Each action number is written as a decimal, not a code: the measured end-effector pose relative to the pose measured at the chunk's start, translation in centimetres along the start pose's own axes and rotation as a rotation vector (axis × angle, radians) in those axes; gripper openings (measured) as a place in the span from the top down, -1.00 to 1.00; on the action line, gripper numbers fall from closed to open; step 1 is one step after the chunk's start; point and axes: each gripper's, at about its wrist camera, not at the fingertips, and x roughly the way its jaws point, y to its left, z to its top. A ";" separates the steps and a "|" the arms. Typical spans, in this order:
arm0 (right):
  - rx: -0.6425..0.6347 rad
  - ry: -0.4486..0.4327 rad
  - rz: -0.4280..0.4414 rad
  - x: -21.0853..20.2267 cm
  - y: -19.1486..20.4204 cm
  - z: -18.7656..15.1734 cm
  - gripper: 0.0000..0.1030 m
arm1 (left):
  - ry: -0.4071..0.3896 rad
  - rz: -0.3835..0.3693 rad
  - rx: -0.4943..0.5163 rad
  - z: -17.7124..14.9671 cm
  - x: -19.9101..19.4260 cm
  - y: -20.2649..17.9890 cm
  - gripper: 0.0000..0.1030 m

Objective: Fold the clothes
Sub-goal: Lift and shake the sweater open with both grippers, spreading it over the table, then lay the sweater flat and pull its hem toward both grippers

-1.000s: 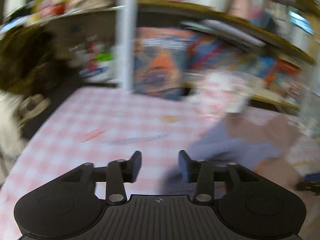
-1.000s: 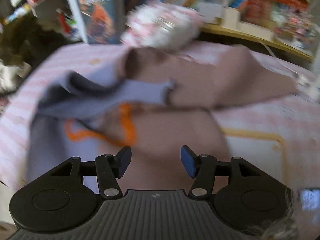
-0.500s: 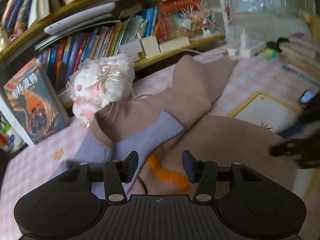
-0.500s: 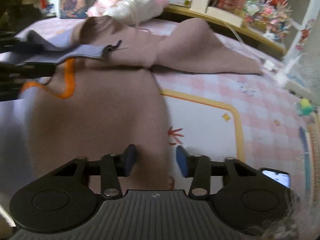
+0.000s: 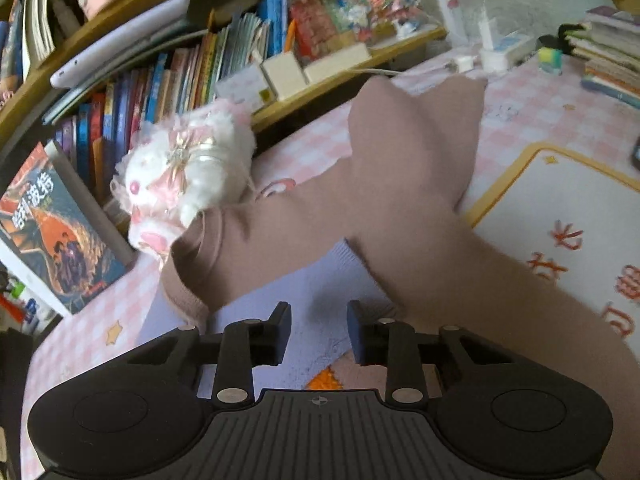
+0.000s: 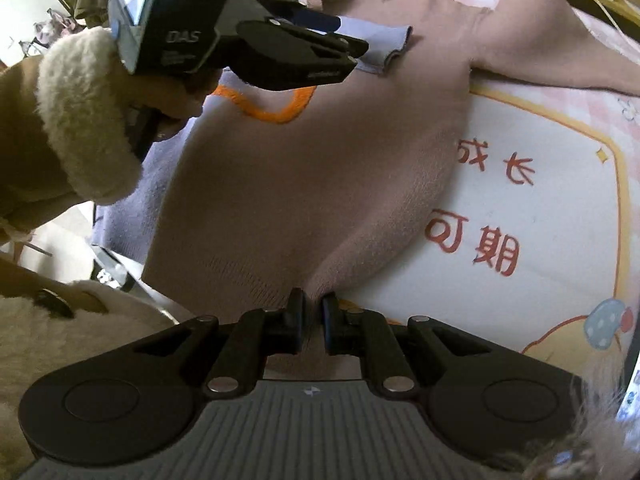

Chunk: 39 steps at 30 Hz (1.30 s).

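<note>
Right wrist view alone is showing the right gripper (image 6: 313, 312), jaws pinching the sweater's (image 6: 312, 184) hem. Left wrist view is showing the left gripper (image 5: 319, 330), jaws apart over the lilac cuff (image 5: 288, 300). Mauve sweater is lying flat on the desk (image 5: 532, 104), orange trim showing.

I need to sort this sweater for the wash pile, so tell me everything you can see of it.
The sweater is soft, fuzzy knit, mostly dusty brown with lavender panels and a curved orange stripe. It lies flat on the pink checked tablecloth and partly over a white mat. A lavender-cuffed sleeve is folded across the chest; the other sleeve stretches out sideways. The right tongs pinch its bottom hem; the left tongs hover open over the lavender sleeve. A plush toy sits against the collar.
</note>
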 end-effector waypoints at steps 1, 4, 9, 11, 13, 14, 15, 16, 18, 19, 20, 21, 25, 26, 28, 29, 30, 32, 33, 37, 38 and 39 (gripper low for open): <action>0.002 -0.001 0.002 -0.2 0.1 0.0 0.83 | -0.012 -0.024 0.009 0.0 -0.4 -0.2 0.32; 0.002 0.005 0.004 -0.2 0.7 -0.1 0.83 | -0.020 -0.067 0.040 -0.2 -0.6 -1.3 0.29; 0.009 0.019 -0.006 -0.1 2.6 0.0 0.83 | -0.032 -0.060 0.131 -1.1 0.1 -2.9 0.27; 0.039 0.011 -0.029 -0.3 3.1 -0.2 0.83 | -0.040 -0.059 0.131 -1.3 0.2 -2.5 0.68; 0.074 0.000 -0.052 -0.5 3.4 -0.4 0.83 | -0.035 -0.068 0.108 -1.7 0.3 -1.5 0.89; 0.094 -0.006 -0.062 -0.6 3.5 -0.4 0.83 | -0.035 -0.048 0.067 -2.4 -0.3 0.0 0.89; 0.111 -0.009 -0.072 -0.6 3.6 -0.4 0.83 | -0.038 -0.016 0.012 -3.3 -1.1 2.1 0.89; 0.125 -0.011 -0.083 -0.5 3.7 -0.3 0.83 | -0.040 0.016 -0.043 -4.3 -2.0 4.3 0.89; 0.147 -0.013 -0.104 -0.3 3.9 -0.2 0.83 | -0.044 0.080 -0.152 -6.2 -3.7 8.5 0.89; 0.150 -0.014 -0.112 -0.3 4.0 -0.1 0.83 | -0.047 0.112 -0.207 -7.1 -4.5 10.6 0.89; 0.153 -0.015 -0.120 -0.2 4.2 -0.1 0.83 | -0.049 0.144 -0.262 -8.1 -5.3 12.7 0.89; 0.156 -0.016 -0.128 -0.2 4.3 0.0 0.83 | -0.051 0.176 -0.317 -9.1 -6.2 14.8 0.89; 0.166 -0.019 -0.158 0.0 4.8 0.1 0.83 | -0.059 0.305 -0.536 -12.9 -9.5 23.2 0.89; 0.168 -0.019 -0.161 0.1 4.8 0.0 0.83 | -0.061 0.337 -0.591 -13.8 -10.4 25.3 0.90; 0.173 -0.019 -0.166 0.2 4.9 -0.4 0.83 | -0.051 0.344 -0.605 -14.7 -10.7 26.1 0.89; 0.175 -0.019 -0.168 0.3 4.9 -0.6 0.83 | -0.045 0.342 -0.603 -15.0 -10.7 26.1 0.89; 0.177 -0.019 -0.170 0.3 4.9 -0.8 0.83 | -0.039 0.340 -0.600 -15.3 -10.7 26.1 0.89; 0.176 -0.015 -0.171 0.4 5.0 -0.9 0.83 | -0.026 0.335 -0.595 -15.9 -10.7 26.2 0.83; 0.174 -0.013 -0.171 0.5 5.1 -1.0 0.83 | -0.020 0.333 -0.593 -16.2 -10.7 26.2 0.78; 0.168 -0.002 -0.169 0.8 5.3 -1.0 0.83 | 0.006 0.325 -0.583 -17.4 -10.8 26.3 0.78; 0.166 0.001 -0.169 0.9 5.4 -1.0 0.83 | 0.012 0.323 -0.581 -17.7 -10.8 26.3 0.77; 0.165 0.003 -0.169 1.0 5.5 -1.0 0.83 | 0.018 0.321 -0.578 -18.1 -10.8 26.3 0.73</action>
